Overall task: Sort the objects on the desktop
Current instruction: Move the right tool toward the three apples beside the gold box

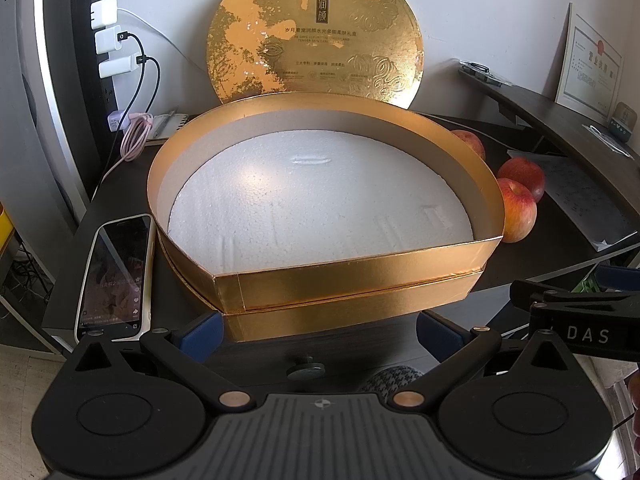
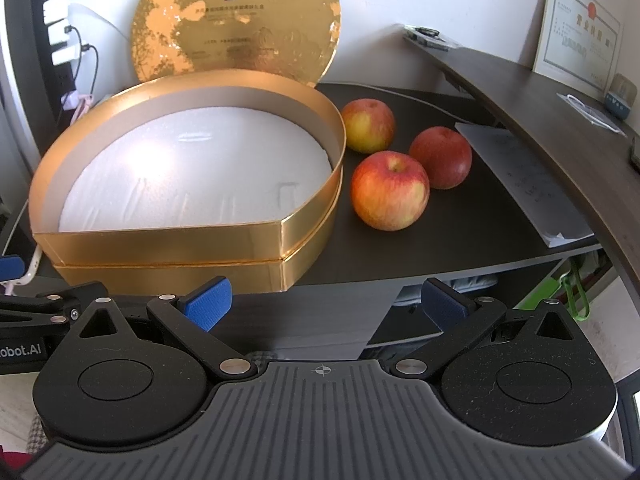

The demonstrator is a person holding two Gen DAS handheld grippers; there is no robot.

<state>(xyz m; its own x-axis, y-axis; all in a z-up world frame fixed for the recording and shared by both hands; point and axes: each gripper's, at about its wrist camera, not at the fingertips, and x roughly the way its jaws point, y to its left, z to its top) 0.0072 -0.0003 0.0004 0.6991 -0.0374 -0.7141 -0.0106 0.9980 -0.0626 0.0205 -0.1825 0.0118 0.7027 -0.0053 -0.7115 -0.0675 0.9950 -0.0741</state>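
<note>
Dark wood-grain table (image 2: 400, 252) against a white wall carries a shallow gold cardboard box (image 2: 168, 240) with one flat side, open and lined with white foam (image 2: 192, 176); its round gold lid (image 2: 236, 20) leans upright against the wall behind the box. Three red-and-yellow apples (image 2: 390, 190) sit in a cluster just to the right of the box, none touching it as far as the right wrist view shows, with a stack of white papers (image 2: 524, 184) farther right. The left wrist view hides most of the apples behind the box wall but shows what the other view barely catches: a white-cased smartphone (image 1: 114, 276) with a lit screen lying just left of the box, and a coiled pink cable (image 1: 136, 138) behind it. Both tools hover in front of the box at the table edge. The left hand-held gripper (image 1: 320, 332) has its blue pads spread apart and empty; the right hand-held gripper (image 2: 326, 304) is likewise spread and holds nothing.
</note>
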